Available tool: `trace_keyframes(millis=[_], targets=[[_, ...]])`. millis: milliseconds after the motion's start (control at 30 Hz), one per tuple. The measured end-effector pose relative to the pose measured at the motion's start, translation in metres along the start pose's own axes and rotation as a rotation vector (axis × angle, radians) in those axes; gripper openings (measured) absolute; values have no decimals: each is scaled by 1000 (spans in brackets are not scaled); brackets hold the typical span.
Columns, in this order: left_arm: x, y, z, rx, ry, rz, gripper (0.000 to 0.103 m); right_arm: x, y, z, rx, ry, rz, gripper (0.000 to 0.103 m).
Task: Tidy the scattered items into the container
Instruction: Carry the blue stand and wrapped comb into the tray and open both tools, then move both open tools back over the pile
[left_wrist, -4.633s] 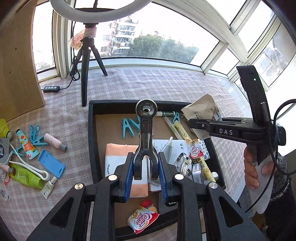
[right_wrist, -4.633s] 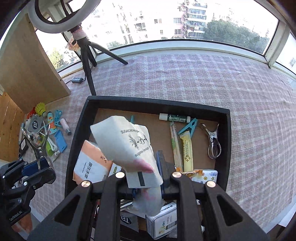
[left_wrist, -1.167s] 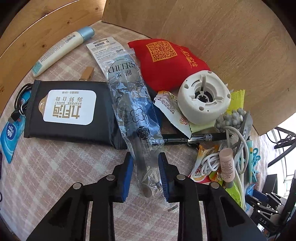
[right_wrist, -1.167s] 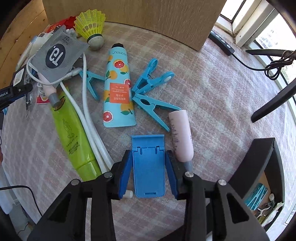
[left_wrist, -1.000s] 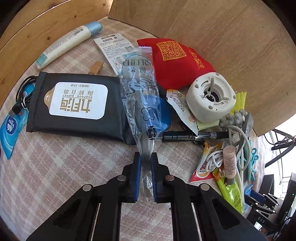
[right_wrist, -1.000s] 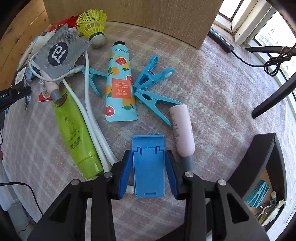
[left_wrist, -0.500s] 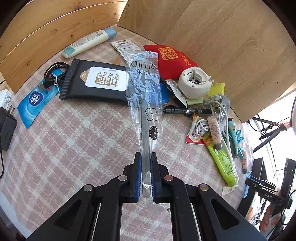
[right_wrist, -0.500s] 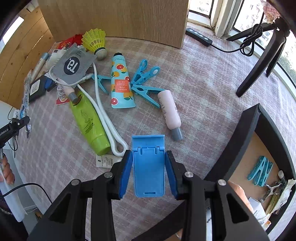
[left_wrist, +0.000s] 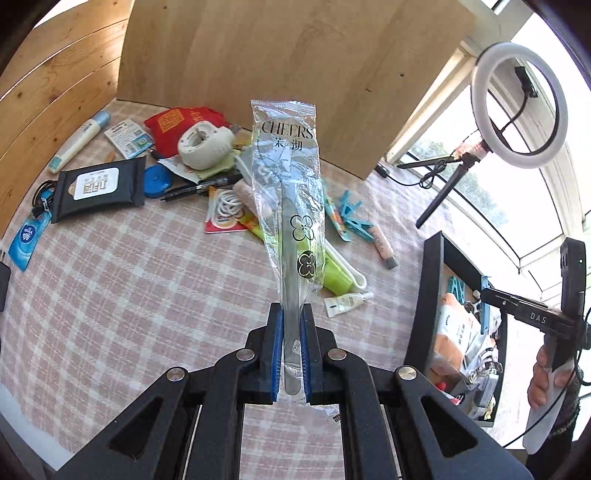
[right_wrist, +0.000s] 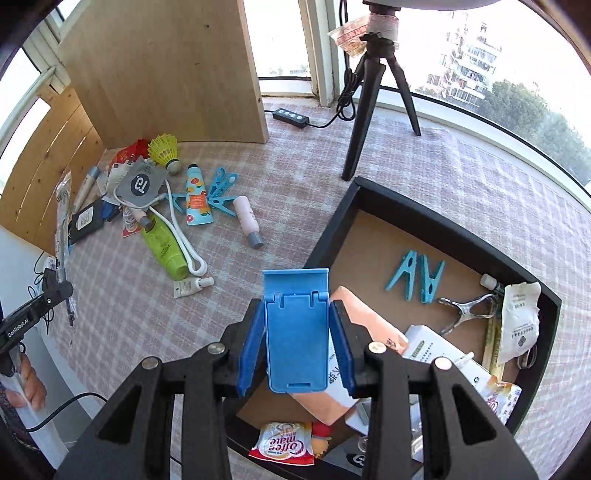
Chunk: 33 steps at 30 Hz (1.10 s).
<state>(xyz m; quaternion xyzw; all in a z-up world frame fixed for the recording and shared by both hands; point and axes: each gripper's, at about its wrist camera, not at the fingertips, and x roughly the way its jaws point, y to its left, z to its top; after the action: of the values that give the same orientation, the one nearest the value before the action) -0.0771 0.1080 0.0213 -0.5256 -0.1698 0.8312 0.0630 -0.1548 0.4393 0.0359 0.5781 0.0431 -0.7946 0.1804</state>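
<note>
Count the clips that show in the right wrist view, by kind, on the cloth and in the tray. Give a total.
Blue plastic pegs on the cloth: 4
Blue plastic pegs in the tray: 2
Metal clip in the tray: 1
Total showing: 7

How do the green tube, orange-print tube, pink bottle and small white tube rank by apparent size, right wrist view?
1. green tube
2. orange-print tube
3. pink bottle
4. small white tube
They lie at similar distance on the cloth; the top two look close, so that order is tentative.
</note>
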Motion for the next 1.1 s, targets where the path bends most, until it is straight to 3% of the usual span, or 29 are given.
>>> trace_keyframes(millis=[367, 633, 667, 700, 767, 867, 1100], targets=[[37, -185, -36, 348, 123, -150, 8, -38, -133, -63, 277, -22, -137, 35], [57, -257, -51, 487, 149, -172, 10, -46, -179, -88, 366, -27, -175, 36], [58, -262, -52, 502, 142, -165, 24, -46, -179, -88, 358, -37, -168, 36], [59, -266, -52, 512, 135, -147, 55, -47, -177, -88, 352, -43, -171, 41], [57, -268, -53, 519, 108, -129, 80, -49, -174, -87, 349, -62, -204, 53], [54, -267, -53, 527, 100, -118, 80, -53, -167, -84, 333, -86, -229, 56], [52, -243, -45, 462, 100, -100, 80, -49, -144, -74, 281, -87, -181, 56]])
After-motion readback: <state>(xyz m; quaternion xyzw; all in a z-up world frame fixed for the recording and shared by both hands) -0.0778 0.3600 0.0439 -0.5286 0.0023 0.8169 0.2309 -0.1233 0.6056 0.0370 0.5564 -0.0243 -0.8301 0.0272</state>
